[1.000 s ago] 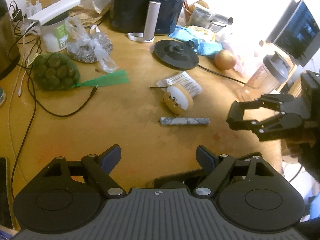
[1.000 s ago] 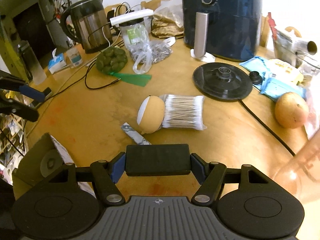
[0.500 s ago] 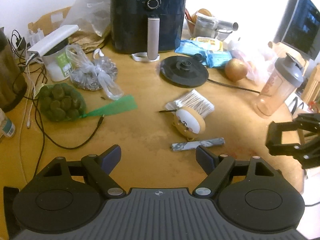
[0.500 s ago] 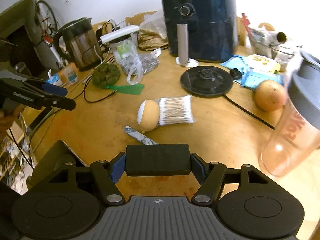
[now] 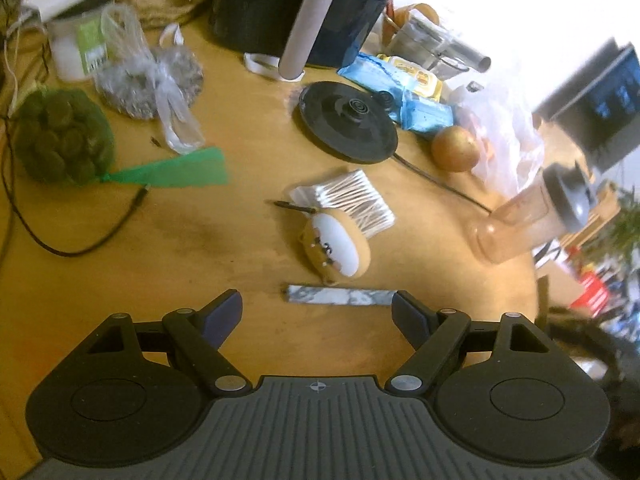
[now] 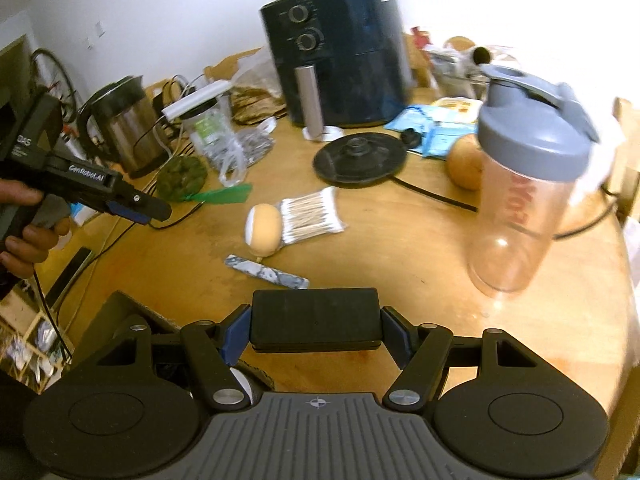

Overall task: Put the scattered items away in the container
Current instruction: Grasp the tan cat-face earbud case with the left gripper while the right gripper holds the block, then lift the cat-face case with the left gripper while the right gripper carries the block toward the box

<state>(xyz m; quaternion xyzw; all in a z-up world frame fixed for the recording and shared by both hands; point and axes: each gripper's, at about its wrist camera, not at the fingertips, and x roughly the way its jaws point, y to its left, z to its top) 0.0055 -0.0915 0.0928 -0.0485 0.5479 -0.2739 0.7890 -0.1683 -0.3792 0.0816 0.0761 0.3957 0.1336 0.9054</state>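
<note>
Our right gripper [image 6: 316, 330] is clamped on a flat black box [image 6: 315, 319], gripped across its width so it rides level; the cardboard container [image 6: 120, 308] sits just below-left, probably its destination; our left gripper [image 5: 318, 312] hangs with jaws apart and empty over the marbled strip [image 5: 340, 295]; the round tan case [image 5: 336, 244] and cotton swabs [image 5: 352, 200] lie touching each other, just beyond.

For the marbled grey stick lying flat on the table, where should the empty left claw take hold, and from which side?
Grip the marbled stick at its middle, coming down from above with the left claw spanning its narrow width. It lies flat, long and thin, with bare table on both long sides; the round plush toy nearly touches its far edge.
</note>
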